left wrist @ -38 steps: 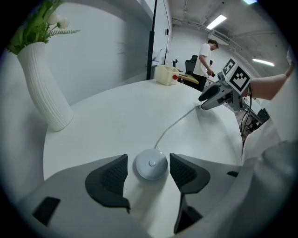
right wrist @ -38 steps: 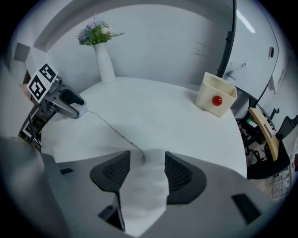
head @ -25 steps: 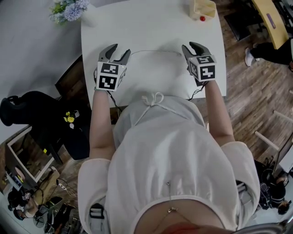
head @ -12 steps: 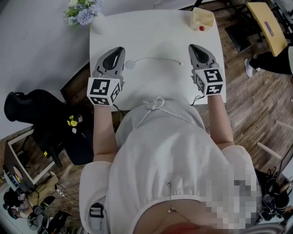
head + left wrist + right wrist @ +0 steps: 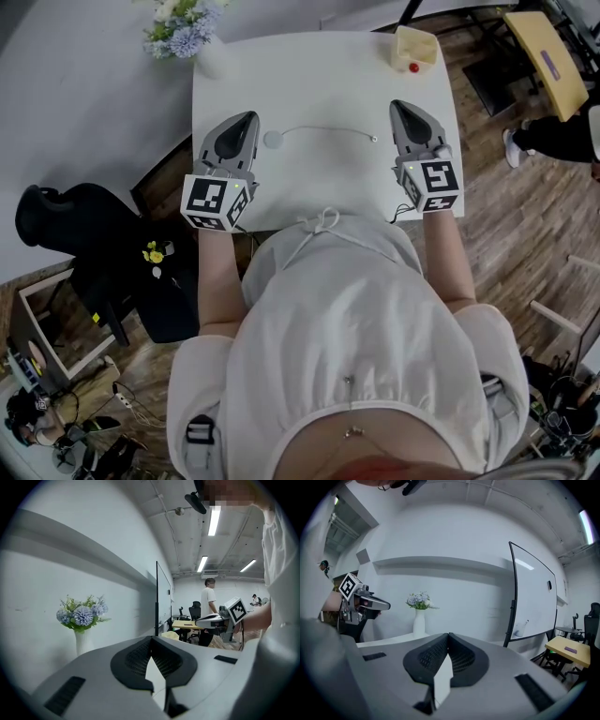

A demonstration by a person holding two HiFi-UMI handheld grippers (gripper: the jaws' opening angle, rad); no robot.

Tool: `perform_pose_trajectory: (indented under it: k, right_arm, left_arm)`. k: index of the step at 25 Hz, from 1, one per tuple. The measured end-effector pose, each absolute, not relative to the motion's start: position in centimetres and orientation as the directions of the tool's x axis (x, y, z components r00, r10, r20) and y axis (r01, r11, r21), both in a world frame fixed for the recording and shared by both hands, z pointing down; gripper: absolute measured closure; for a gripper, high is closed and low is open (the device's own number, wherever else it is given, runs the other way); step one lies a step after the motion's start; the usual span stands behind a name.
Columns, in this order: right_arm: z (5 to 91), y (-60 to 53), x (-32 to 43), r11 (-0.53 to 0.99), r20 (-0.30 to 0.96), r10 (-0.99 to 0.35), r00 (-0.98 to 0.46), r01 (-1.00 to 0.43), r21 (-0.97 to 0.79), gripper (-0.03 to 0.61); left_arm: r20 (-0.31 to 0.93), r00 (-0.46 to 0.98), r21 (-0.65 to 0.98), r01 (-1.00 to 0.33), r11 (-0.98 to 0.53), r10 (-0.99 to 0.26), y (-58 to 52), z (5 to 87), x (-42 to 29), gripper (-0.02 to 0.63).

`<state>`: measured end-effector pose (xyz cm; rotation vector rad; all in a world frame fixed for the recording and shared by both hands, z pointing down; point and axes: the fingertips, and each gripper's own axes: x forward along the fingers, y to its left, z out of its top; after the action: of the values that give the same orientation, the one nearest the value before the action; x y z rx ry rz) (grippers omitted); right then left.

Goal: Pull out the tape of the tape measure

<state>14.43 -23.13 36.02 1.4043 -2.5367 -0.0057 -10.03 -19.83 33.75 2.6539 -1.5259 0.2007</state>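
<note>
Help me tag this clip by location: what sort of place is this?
Most likely a shared office or lab workspace. A whiteboard stands on a frame, a yellow desk and an office chair sit further back, and long ceiling lights run overhead.

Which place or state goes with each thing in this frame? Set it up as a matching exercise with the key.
Things:
1. tape measure
2. flower vase
3. yellow box
4. left gripper

Places or states:
A. far right corner of the table
B. jaws shut, nothing between them
C. far left corner of the table
D. lying on the table with its tape pulled out

Pairs: 1-D, 2-C, 3-A, 4-B
</note>
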Motion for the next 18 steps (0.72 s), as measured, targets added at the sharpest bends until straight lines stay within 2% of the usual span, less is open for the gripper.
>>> perform_pose_trajectory:
  k: [18]
  right_arm:
    - [36.4, -21.8, 15.0, 0.573, 0.208, -0.812, -0.546, -0.813, 0.104, 0.578]
  left_arm:
    - [0.168, 0.477, 0.001, -0.876, -0.483, -0.863, -19.3, 33.8, -7.8, 0.592]
